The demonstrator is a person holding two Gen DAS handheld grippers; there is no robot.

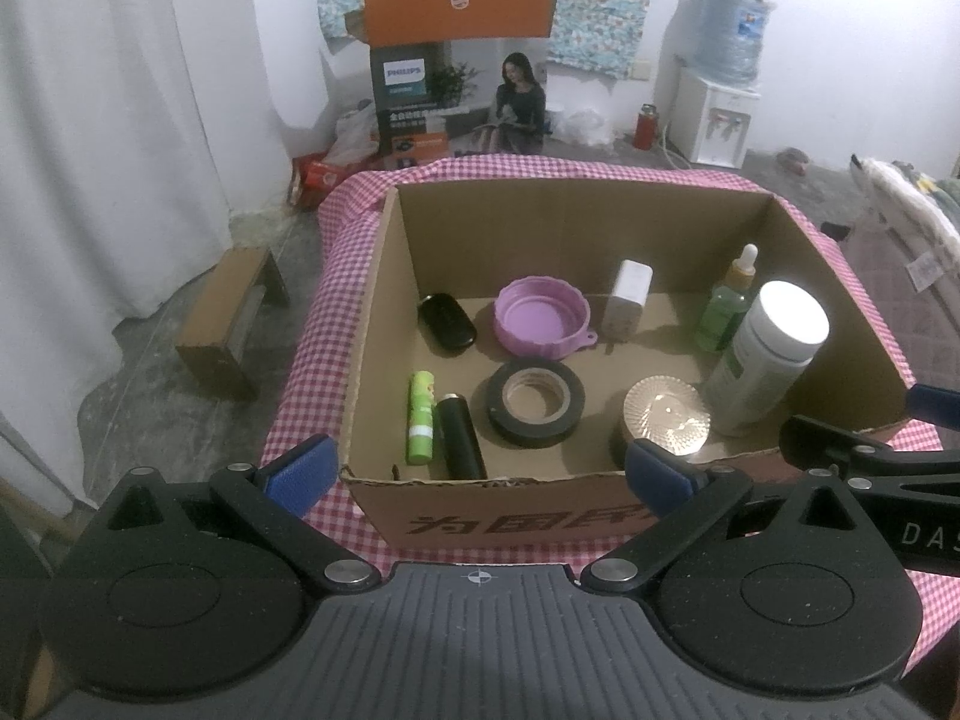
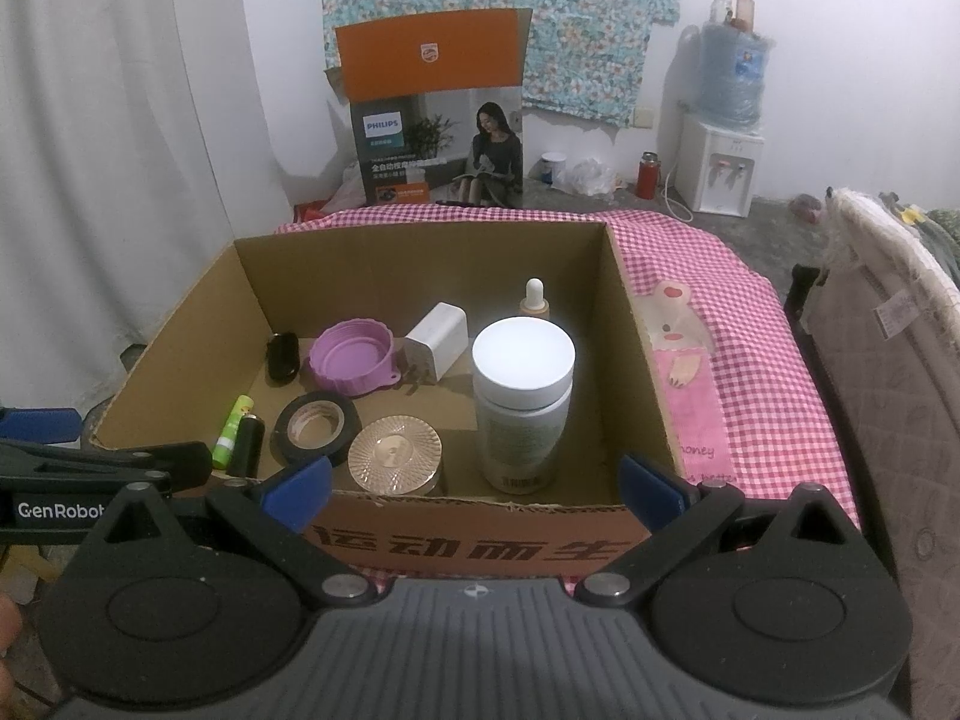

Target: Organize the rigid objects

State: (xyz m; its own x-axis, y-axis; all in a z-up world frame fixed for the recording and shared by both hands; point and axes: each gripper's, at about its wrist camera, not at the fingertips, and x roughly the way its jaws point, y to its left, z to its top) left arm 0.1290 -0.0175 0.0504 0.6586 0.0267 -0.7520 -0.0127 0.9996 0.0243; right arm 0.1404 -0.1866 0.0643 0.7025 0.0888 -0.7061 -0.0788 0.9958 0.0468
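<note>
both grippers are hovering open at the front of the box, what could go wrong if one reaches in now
The tall white-capped bottle stands upright near the front of the cardboard box, so a reaching finger could tip it onto the round gold case or the dropper bottle behind. The green tube and black tube lie touching; gripping one may roll the other.

One cardboard box [image 1: 384, 324] holds nine things: one black case [image 1: 447, 322], one purple lid [image 1: 543, 326], one white charger [image 1: 627, 300], one dropper bottle [image 1: 726, 306], one white-capped bottle [image 1: 762, 360], one tape roll [image 1: 536, 402], one gold compact [image 1: 663, 423], one green tube [image 1: 421, 417], one black tube [image 1: 461, 438].
</note>
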